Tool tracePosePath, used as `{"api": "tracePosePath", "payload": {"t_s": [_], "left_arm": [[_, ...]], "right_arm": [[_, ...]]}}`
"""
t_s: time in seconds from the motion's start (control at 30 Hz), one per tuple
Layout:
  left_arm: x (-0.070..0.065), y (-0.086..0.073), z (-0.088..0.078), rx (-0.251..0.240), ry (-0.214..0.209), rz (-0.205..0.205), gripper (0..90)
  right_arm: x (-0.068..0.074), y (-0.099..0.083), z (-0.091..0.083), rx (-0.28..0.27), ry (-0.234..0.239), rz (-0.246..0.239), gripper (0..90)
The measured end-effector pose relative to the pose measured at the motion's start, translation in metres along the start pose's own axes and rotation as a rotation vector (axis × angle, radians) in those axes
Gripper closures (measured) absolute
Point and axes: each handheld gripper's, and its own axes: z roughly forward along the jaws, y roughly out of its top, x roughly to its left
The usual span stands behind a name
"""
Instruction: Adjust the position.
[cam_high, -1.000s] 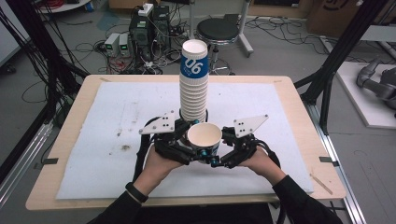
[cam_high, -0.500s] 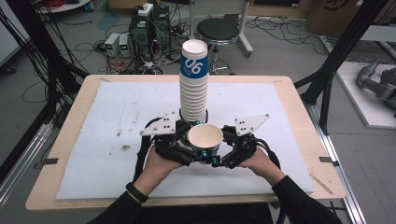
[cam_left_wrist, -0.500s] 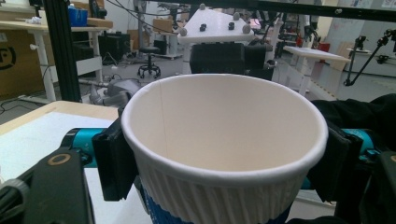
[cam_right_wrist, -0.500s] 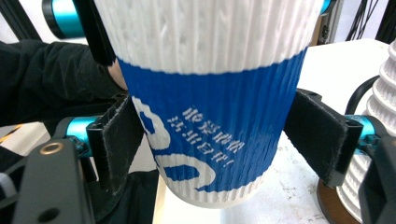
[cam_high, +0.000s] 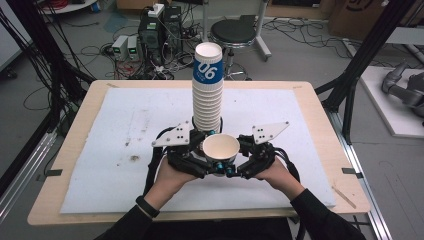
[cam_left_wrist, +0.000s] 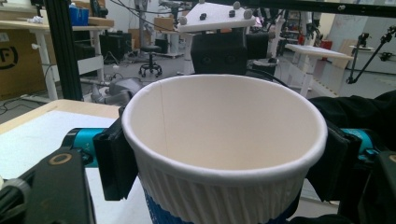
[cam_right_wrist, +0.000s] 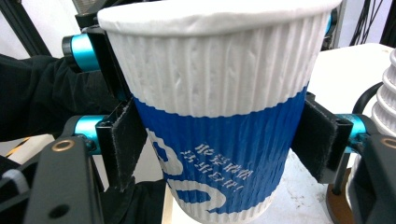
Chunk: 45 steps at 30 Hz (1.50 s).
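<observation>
Cup: a single paper cup (cam_high: 220, 149) is standing upright and open-mouthed, held between the two grippers over the near middle of the white mat (cam_high: 115, 135), just in front of the cup stack (cam_high: 207, 90).
Cup look: its wall is ribbed, white above and blue below, with white printed characters running across the blue band (cam_right_wrist: 219, 154); the rim is rolled and the inside (cam_left_wrist: 224, 121) is showing plain white with one vertical seam.
Left gripper: the left gripper (cam_high: 192, 161) is closing its jaws against the cup's sides, and its black pads (cam_left_wrist: 114, 161) are pressing the wall just under the rim.
Right gripper: the right gripper (cam_high: 245, 162) is likewise clamping the cup from the opposite side, its pads (cam_right_wrist: 126, 140) touching the blue band.
Stack: many nested cups are rising in a tall column, the top one showing a blue band with "06".
Hands: a hand (cam_high: 167, 177) is gripping each tool from the near edge of the table (cam_high: 75, 135).
</observation>
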Motion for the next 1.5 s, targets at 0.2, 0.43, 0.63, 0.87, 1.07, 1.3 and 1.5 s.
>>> {"api": "tracePosePath", "payload": {"t_s": [0.2, 0.43, 0.63, 0.87, 1.07, 1.3, 1.5], "left_arm": [[-0.002, 0.001, 0.000, -0.013, 0.008, 0.003, 13.7], [-0.002, 0.004, -0.005, -0.019, 0.018, 0.020, 11.3], [0.001, 0.007, -0.014, -0.033, 0.029, 0.024, 11.3], [0.005, 0.005, -0.020, -0.034, 0.049, 0.017, 11.3], [0.006, 0.003, -0.020, -0.022, 0.048, 0.031, 11.3], [0.008, -0.005, -0.015, 0.008, 0.049, 0.026, 11.3], [0.007, -0.011, -0.010, 0.025, 0.042, 0.015, 11.3]], "right_arm": [[0.000, 0.000, 0.000, 0.006, 0.000, 0.001, 25.7], [0.000, 0.001, -0.003, 0.002, -0.016, -0.011, 25.8], [-0.002, 0.002, -0.011, -0.013, -0.037, -0.010, 25.7], [-0.005, 0.004, -0.019, -0.030, -0.058, -0.013, 25.8], [-0.006, 0.005, -0.026, -0.043, -0.074, -0.010, 25.7], [-0.005, 0.008, -0.031, -0.064, -0.082, -0.009, 25.8], [-0.004, 0.009, -0.032, -0.085, -0.082, -0.013, 25.8]]}}
